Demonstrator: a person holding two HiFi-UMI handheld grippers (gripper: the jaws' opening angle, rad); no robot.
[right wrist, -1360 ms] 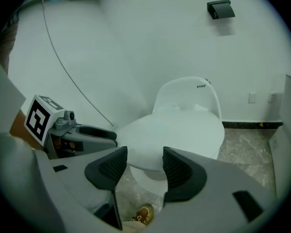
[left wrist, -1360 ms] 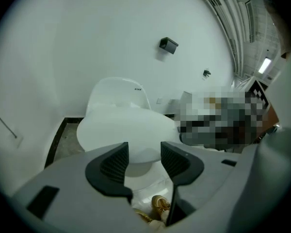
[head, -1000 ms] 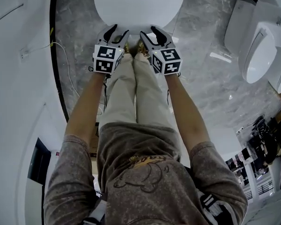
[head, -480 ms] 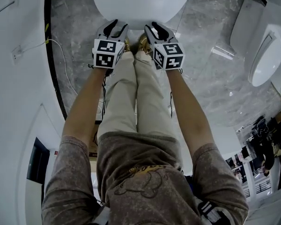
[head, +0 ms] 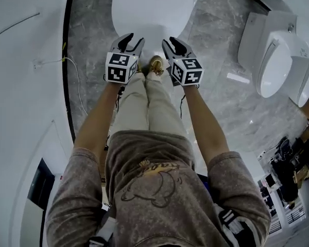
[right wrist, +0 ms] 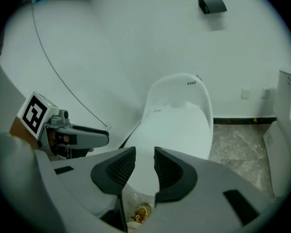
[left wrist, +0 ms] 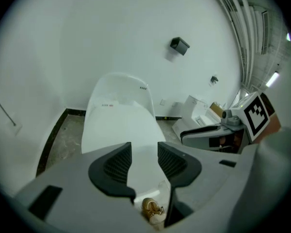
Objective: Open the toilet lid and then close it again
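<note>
As left gripper (head: pixel 132 39), right gripper (head: pixel 172 41) close empty jaws — lid (head: pixel 150 9) down.

We see a grey marbled stone floor (head: pixel 216 60). A white ceramic toilet (head: pixel 149 9), lid down, stands on it. Gold lace-up shoes (head: pixel 155 64) stand just before this toilet; a second white toilet (head: pixel 273 66) stands well to its right.

On my head view feed, grey veined marble floor (head: pixel 216 91) fills the top. A white wall (head: pixel 20 102) curves along 9 o'clock, with black skirting (head: pixel 67 66) at its foot and a thin cable (head: pixel 51 62) at 10 o'clock. Another white toilet (head: pixel 273 66) stands at 2 o'clock. The left gripper view shows a small dark box (left wrist: pixel 179 44) on the wall at 1 o'clock.
</note>
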